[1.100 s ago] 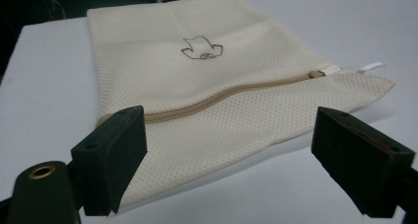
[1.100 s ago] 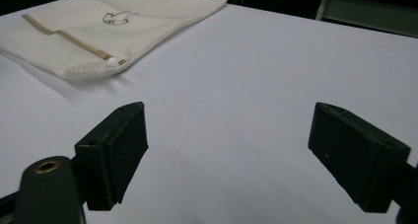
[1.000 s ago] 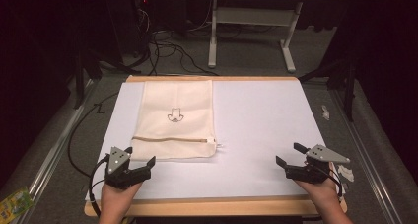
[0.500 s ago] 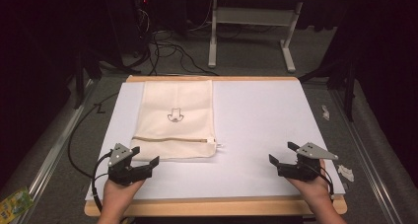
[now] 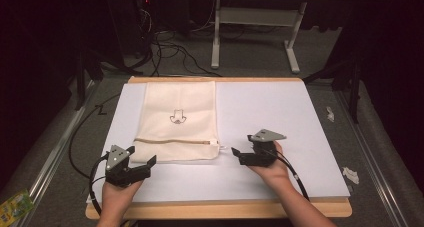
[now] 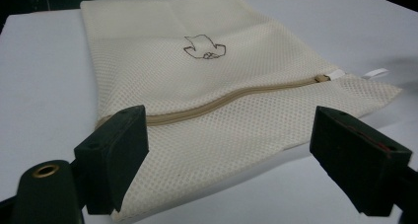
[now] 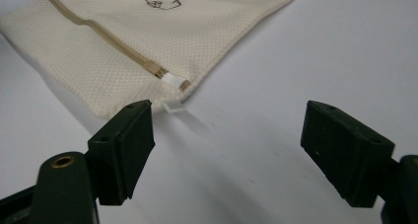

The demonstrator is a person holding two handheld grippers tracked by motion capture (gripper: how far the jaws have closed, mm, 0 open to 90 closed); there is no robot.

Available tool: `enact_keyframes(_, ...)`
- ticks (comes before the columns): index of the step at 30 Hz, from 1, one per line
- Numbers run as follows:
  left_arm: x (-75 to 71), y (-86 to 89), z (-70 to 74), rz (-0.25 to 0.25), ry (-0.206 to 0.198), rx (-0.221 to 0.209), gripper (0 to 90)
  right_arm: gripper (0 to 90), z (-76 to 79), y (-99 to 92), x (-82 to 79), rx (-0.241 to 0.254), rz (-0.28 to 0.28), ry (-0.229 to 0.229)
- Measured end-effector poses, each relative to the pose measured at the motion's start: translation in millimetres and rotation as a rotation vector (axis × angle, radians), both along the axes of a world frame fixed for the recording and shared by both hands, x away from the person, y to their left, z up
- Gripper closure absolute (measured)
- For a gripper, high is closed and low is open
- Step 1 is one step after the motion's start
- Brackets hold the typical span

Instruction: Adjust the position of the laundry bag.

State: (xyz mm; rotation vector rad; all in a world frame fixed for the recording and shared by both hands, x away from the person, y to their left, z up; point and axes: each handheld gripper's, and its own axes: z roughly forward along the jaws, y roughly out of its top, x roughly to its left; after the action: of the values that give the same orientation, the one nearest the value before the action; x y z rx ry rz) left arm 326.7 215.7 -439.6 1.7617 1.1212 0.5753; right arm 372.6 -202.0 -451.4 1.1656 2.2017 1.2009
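The cream mesh bag (image 5: pixel 177 122) lies flat on the left half of the white tabletop (image 5: pixel 300 117), its small dark emblem (image 5: pixel 177 118) facing up and its tan zipper (image 5: pixel 172 141) running across near the person's end. The white pull tab (image 7: pixel 173 107) sticks out at the bag's near right corner. The right tool (image 5: pixel 239 153) sits just beside that corner, jaws spread with nothing between them, though they have just been closing a touch; in the right gripper view the tab lies just beyond its left jaw. The left tool (image 5: pixel 142 167) is released too, jaws wide apart, at the bag's near left edge, above the mesh without pressing it.
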Motion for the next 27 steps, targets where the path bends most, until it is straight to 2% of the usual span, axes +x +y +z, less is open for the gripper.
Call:
enact_keyframes(1,0.0,0.0,0.0,0.000,0.000,0.000,15.6,22.0,0.0,0.0,0.0,0.000,0.000,0.000)
enact_keyframes(2,0.8,1.9,-0.7,0.004,0.001,-0.002,15.6,24.9,-5.2,16.8,9.5,0.004,0.001,0.026)
enact_keyframes(3,0.8,1.9,-0.7,0.004,0.001,-0.002,15.6,24.9,-5.2,16.8,9.5,0.004,0.001,0.026)
enact_keyframes(4,1.2,2.5,-1.1,0.007,-0.001,-0.004,15.6,28.6,-11.4,36.1,19.5,-0.015,0.015,0.046)
enact_keyframes(8,0.0,4.8,-0.1,0.010,-0.009,0.001,15.7,37.3,-21.8,63.4,33.8,-0.053,0.043,0.095)
enact_keyframes(11,-1.2,6.1,0.8,0.008,-0.014,0.006,15.8,44.9,-29.0,76.9,41.3,-0.113,0.029,0.129)
enact_keyframes(12,-1.3,6.3,0.8,0.006,-0.015,0.007,15.8,49.0,-28.9,79.6,40.4,-0.148,0.021,0.106)
enact_keyframes(13,-1.3,6.3,0.8,0.006,-0.015,0.007,15.8,49.0,-28.9,79.6,40.4,-0.148,0.021,0.106)
enact_keyframes(14,-1.1,6.0,0.3,0.006,-0.016,0.013,15.8,58.6,-27.3,83.2,40.4,-0.164,0.010,0.113)
enact_keyframes(18,-0.1,5.0,-0.4,0.008,-0.013,0.012,15.8,80.5,-25.4,87.9,37.7,-0.203,0.052,0.086)
enact_keyframes(22,-0.9,4.1,0.4,0.007,-0.016,0.018,15.8,82.9,-24.5,87.7,36.7,-0.212,0.075,0.078)
enact_keyframes(24,-1.0,4.0,0.7,0.008,-0.021,0.022,15.9,83.1,-21.5,79.1,34.8,-0.192,0.075,0.085)
enact_keyframes(27,-0.3,4.0,-0.3,0.007,-0.015,0.025,15.9,83.1,-17.0,64.4,29.5,-0.188,0.074,0.080)
